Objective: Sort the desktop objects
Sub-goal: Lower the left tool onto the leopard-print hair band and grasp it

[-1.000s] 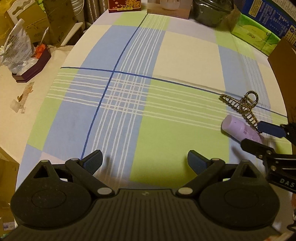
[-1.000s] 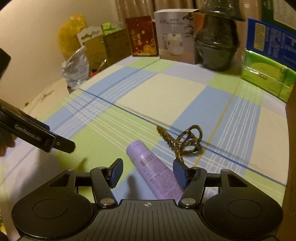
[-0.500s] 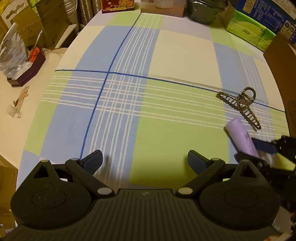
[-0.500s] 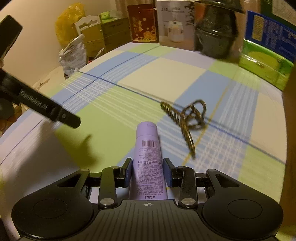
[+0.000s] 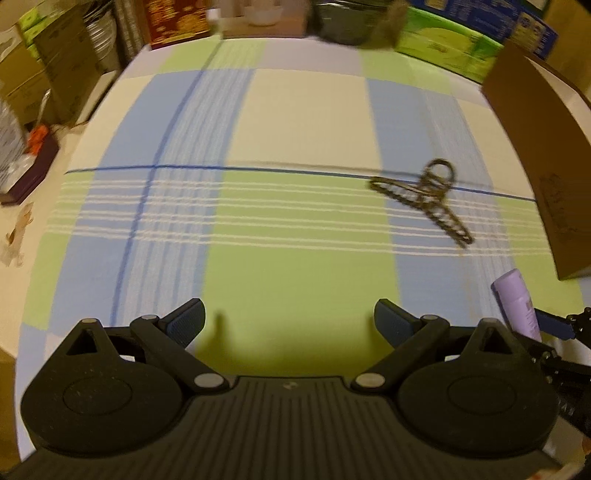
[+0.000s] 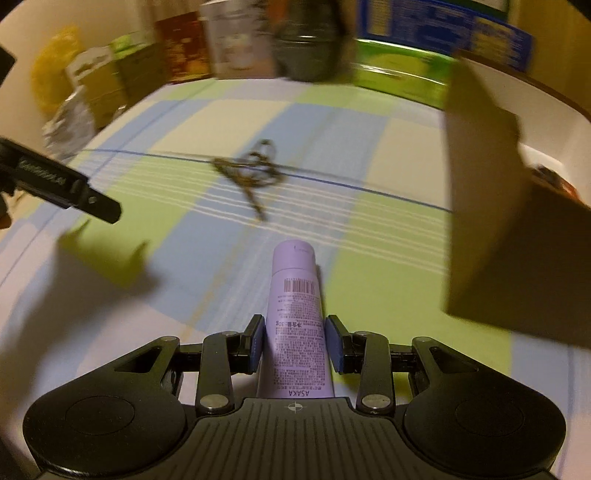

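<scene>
My right gripper point(image 6: 295, 341) is shut on a lilac tube point(image 6: 295, 314), whose cap end points away from me above the checked cloth. In the left wrist view the same lilac tube point(image 5: 515, 302) shows at the right edge, held up off the cloth. A brown patterned hair claw point(image 5: 424, 195) lies on the cloth ahead of the tube and appears as the hair claw point(image 6: 251, 173) in the right wrist view. My left gripper point(image 5: 290, 319) is open over the green square, nothing between its fingers. One left finger point(image 6: 62, 184) reaches in from the left of the right wrist view.
A brown cardboard box point(image 6: 491, 206) stands open at the right, seen as the box point(image 5: 535, 166) in the left wrist view. Cartons, a dark pot point(image 5: 343, 18) and green packs point(image 5: 443, 51) line the far edge. A bag and small tray point(image 5: 26, 162) sit at the left.
The right gripper closed on the lilac tube, lifted it off the cloth and swung it right toward the cardboard box. The left gripper shifted a little and stayed open.
</scene>
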Tool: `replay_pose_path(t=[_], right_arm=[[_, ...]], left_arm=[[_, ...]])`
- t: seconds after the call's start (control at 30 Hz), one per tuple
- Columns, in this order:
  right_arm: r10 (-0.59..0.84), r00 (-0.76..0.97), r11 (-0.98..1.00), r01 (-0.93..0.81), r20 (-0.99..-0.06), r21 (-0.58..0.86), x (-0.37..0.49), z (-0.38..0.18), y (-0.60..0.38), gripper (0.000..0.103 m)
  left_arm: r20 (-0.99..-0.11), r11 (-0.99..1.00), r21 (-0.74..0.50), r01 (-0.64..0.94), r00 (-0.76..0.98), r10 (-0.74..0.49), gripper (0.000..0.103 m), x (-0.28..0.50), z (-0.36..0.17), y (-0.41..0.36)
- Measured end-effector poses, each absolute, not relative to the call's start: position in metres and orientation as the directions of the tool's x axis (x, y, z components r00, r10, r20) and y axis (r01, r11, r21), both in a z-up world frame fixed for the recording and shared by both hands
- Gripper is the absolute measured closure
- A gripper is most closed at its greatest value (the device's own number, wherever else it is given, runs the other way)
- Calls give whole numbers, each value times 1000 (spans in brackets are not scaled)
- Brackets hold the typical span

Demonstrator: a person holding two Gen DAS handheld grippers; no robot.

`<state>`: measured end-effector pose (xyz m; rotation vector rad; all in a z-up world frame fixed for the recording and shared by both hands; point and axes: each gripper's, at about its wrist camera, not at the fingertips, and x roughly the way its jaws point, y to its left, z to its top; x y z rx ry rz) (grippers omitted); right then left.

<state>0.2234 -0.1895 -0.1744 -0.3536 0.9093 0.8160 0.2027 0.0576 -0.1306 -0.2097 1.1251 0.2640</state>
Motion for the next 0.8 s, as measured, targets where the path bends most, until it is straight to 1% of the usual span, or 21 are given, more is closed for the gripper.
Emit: replay_pose_path(t=[0.17,0.43,0.53,0.6,0.73,0.8], right_arm=[[431,405,719,-694,-806,35,229,-172,-206,70],[432,418,743,-668,-799,52,232,-170,-208,70],[437,416,750,-658,-798,68,236,-171,-208,70],[437,416,752,-656,-797,70,236,-171,-207,70],[445,413,752,-654,-795,81,237,-171,-209,70],[448,413,753,-652,-793,85,237,-171,-209,70]], left_arm=[[-899,966,-61,-250,433,56,7,217,-132,33],[-861,972,-147,-181,507,-36,7,257,-131,2],[-855,975,-141,-171,518,-33,7,277,-134,-8],[-858,981,-110,-160,513,-13,8,290,-141,-13],[-879,987,-75,-145,477,4,16,303,-156,-15],[-882,987,-73,-142,472,2,23,303,-159,-10]])
